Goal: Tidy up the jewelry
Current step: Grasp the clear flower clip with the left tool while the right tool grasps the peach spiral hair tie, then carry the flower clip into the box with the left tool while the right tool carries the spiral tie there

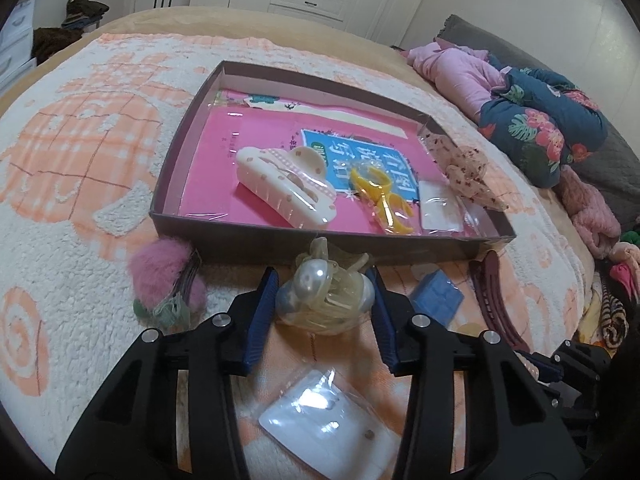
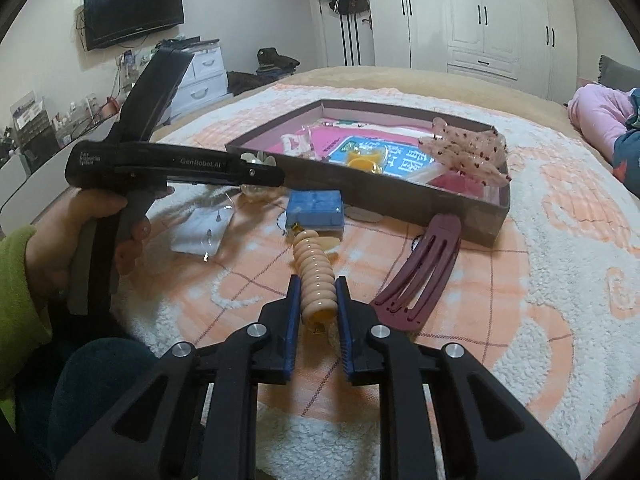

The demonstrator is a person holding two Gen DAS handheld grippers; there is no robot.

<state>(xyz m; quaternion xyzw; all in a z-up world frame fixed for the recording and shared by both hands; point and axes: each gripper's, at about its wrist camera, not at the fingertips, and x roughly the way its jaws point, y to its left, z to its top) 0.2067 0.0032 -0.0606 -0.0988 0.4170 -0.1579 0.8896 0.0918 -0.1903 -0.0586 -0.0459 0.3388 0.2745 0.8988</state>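
Pearl claw clip (image 1: 326,298), just before the box (image 1: 280,246), sits between the left gripper's (image 1: 326,300) closing pads; glossy, it may squirt out. Right gripper (image 2: 318,298) clenches a ridged barrette (image 2: 316,276).

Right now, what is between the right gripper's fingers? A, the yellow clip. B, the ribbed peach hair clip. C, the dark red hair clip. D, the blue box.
B: the right gripper is shut on the ribbed peach hair clip; the dark red hair clip lies beside it.
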